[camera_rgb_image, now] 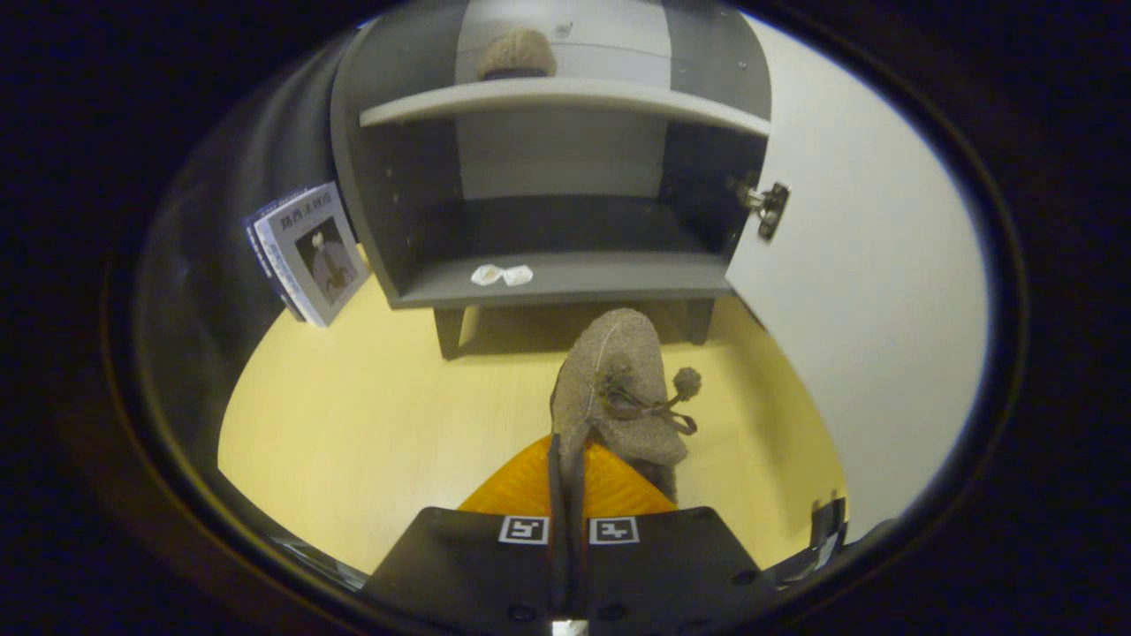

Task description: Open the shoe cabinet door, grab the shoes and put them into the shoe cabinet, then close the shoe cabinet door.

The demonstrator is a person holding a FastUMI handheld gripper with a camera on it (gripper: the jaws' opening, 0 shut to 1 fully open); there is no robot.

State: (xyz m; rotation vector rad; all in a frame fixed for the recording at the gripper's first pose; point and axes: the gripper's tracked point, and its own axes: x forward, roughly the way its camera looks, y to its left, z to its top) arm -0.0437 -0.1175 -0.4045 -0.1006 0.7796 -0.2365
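My gripper is shut on the collar edge of a brown suede shoe with a pom-pom lace, and the shoe hangs just ahead of the fingers, toe pointing toward the cabinet. The grey shoe cabinet stands beyond it on short legs. Its white door is swung wide open to the right, with a metal hinge showing. A second matching brown shoe rests on the upper shelf. The lower shelf holds two small white packets.
A thin booklet leans against the dark wall left of the cabinet. The yellow wooden floor spreads between me and the cabinet's legs. The open door lines the right side.
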